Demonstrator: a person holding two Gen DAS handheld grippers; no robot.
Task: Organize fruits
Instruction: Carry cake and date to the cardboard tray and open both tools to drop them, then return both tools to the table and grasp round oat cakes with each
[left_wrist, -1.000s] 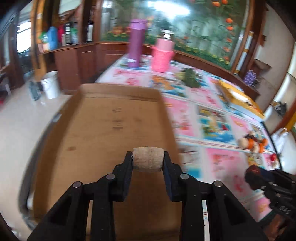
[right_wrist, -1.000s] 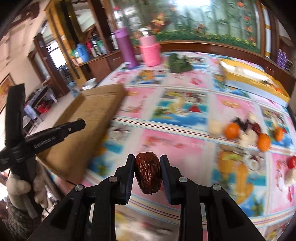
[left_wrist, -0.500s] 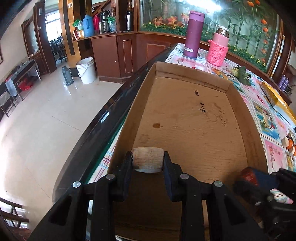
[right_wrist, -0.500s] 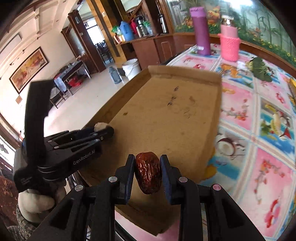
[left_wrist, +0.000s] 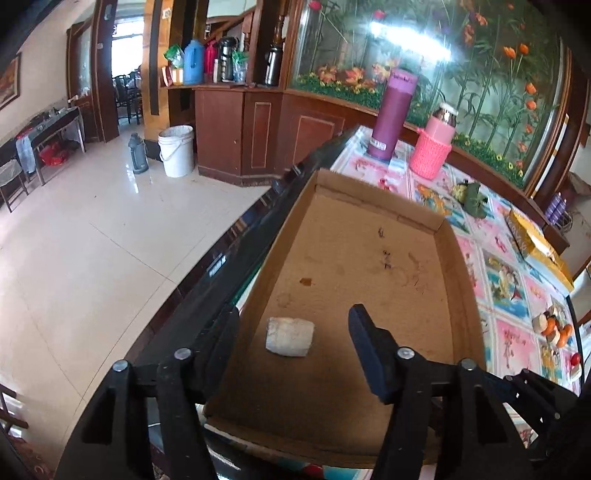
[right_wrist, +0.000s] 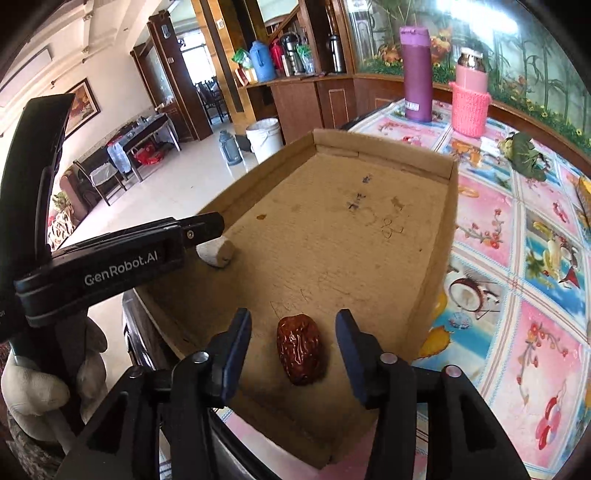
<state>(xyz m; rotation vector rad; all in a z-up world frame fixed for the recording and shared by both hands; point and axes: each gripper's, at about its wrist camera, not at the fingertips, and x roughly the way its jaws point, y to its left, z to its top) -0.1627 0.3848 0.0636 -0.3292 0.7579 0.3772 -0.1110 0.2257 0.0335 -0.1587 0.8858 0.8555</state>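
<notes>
left gripper spread wide over the near left part of the cardboard tray, jaws apart and clear of the pale chunk lying flat on the tray floor between them. same chunk seen from the right wrist, just beside the tip of the left gripper, close to the tray's left wall. right gripper also spread, jaws apart on either side of the brown wrinkled date, not touching it; date resting on the tray floor near the front edge, well apart from the pale chunk. tray sitting at the table's edge on a bright picture tablecloth. purple bottle and pink bottle upright beyond the tray's far wall. small heap of mixed fruit far right on the cloth, well apart from the tray. white bucket on the tiled floor.
</notes>
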